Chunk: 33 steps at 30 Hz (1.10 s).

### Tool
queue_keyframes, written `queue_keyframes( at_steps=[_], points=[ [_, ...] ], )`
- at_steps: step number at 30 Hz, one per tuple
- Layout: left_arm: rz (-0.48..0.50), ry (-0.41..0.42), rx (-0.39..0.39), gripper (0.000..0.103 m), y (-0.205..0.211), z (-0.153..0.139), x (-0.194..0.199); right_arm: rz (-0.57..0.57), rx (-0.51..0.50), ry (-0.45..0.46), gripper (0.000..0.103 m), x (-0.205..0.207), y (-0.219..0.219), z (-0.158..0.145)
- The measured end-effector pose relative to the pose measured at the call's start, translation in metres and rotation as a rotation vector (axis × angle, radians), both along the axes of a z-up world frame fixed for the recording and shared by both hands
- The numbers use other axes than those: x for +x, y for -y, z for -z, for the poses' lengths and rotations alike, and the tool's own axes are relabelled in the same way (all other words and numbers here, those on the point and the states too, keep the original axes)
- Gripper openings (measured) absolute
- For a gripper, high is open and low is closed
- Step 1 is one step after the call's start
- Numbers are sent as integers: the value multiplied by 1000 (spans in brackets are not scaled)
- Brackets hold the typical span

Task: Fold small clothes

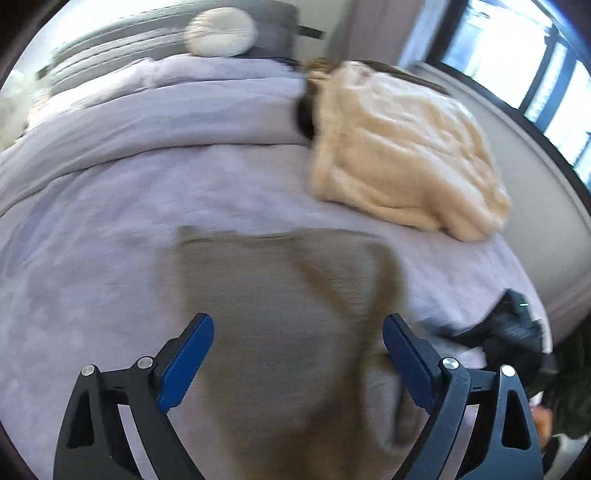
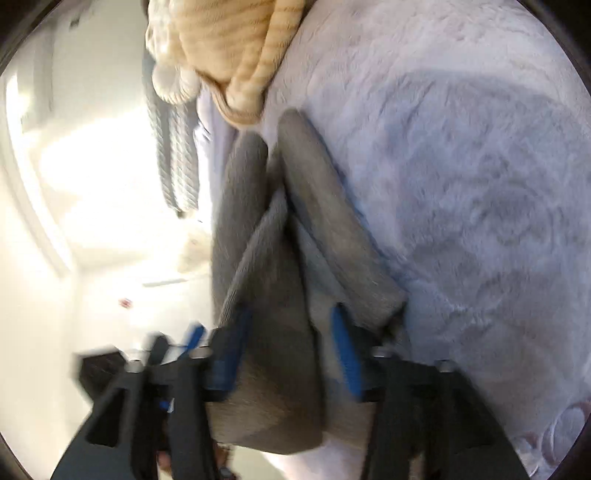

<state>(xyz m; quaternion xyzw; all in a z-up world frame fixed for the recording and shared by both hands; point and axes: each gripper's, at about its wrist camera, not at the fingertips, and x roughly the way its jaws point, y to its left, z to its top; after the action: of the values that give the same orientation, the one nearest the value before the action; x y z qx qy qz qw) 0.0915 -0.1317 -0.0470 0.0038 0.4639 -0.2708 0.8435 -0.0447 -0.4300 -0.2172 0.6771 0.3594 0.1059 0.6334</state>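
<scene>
A grey-brown small garment (image 1: pixel 280 314) lies on the lavender bedspread (image 1: pixel 92 240), blurred by motion. My left gripper (image 1: pixel 298 334) is open above it, blue pads wide apart, holding nothing. In the right wrist view the same garment (image 2: pixel 273 280) is bunched in folds at the bed's edge. My right gripper (image 2: pixel 291 332) stands with its blue pads on either side of a fold of it; the jaws are partly apart and the frame is blurred, so a grip cannot be confirmed. The right gripper also shows in the left wrist view (image 1: pixel 509 328) at the right.
A cream fluffy blanket (image 1: pixel 399 155) lies at the back right of the bed. A round white pillow (image 1: pixel 221 33) sits by the grey headboard. Windows are at the right. A cream knit item (image 2: pixel 229 48) and a grey knit throw (image 2: pixel 177 147) hang at the bed's edge.
</scene>
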Motion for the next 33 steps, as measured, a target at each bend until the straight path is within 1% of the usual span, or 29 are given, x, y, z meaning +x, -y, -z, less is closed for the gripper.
queue_keyframes(
  at_steps=[1,2,3,5,9,10,11,12,13,15,16,18,19,20,21,22,23,24,25,26,27,28,29,30,32,33],
  points=[
    [-31,-17,23,93,-11,7,6,11,31,20,69,2,3,1],
    [-58,-33,45,93,-16,14,10,14,45,27,71,5,6,2],
    [-88,-60,75,93,-25,25,15,6,42,25,71,9,7,1],
    [-114,-100,113,93,-38,42,18,-25,21,12,71,24,13,-3],
    [-127,-143,149,93,-49,66,15,-110,-76,-25,71,58,4,-14],
    [-125,-153,145,93,-49,71,13,-154,-125,-39,71,69,3,-19],
    [-127,-163,136,93,-49,75,11,-183,-152,-44,71,76,-6,-21],
    [-129,-169,131,93,-46,77,12,-243,-214,-59,69,88,-10,-26],
    [-133,-179,126,93,-47,78,12,-282,-275,-75,48,98,-14,-32],
    [-132,-181,130,93,-46,76,14,-363,-419,-104,14,108,-25,-45],
    [-122,-172,130,93,-44,73,14,-366,-461,-67,14,112,-28,-55],
    [-96,-142,123,93,-40,66,12,-347,-505,18,14,114,-28,-79],
    [-85,-132,124,93,-36,65,13,-334,-526,36,14,108,-24,-85],
    [-73,-127,128,93,-33,65,13,-327,-527,35,14,104,-21,-83],
    [-62,-126,134,93,-30,66,13,-319,-528,16,14,89,-15,-81],
    [-53,-132,141,93,-26,69,13,-309,-530,-26,14,73,-8,-76],
    [-47,-141,142,93,-23,72,13,-302,-530,-65,14,63,-14,-72],
    [-43,-150,140,93,-20,76,13,-297,-519,-105,15,60,-8,-56],
    [-44,-155,139,94,-20,78,13,-280,-478,-151,20,55,-1,-40],
    [-48,-164,133,94,-22,80,13,-259,-446,-165,23,55,-6,-35],
    [-52,-170,128,94,-23,80,14,-223,-400,-170,29,49,0,-32],
    [-56,-176,122,94,-27,80,14,-201,-381,-176,31,42,2,-34],
    [-56,-178,123,94,-29,79,14,-201,-396,-179,33,34,2,-39],
    [-52,-178,129,94,-33,77,13,-211,-432,-182,34,31,1,-48],
    [-45,-176,132,94,-38,72,11,-246,-536,-179,35,21,0,-69],
    [-39,-174,132,94,-41,69,9,-262,-575,-162,37,15,-4,-82]
  ],
)
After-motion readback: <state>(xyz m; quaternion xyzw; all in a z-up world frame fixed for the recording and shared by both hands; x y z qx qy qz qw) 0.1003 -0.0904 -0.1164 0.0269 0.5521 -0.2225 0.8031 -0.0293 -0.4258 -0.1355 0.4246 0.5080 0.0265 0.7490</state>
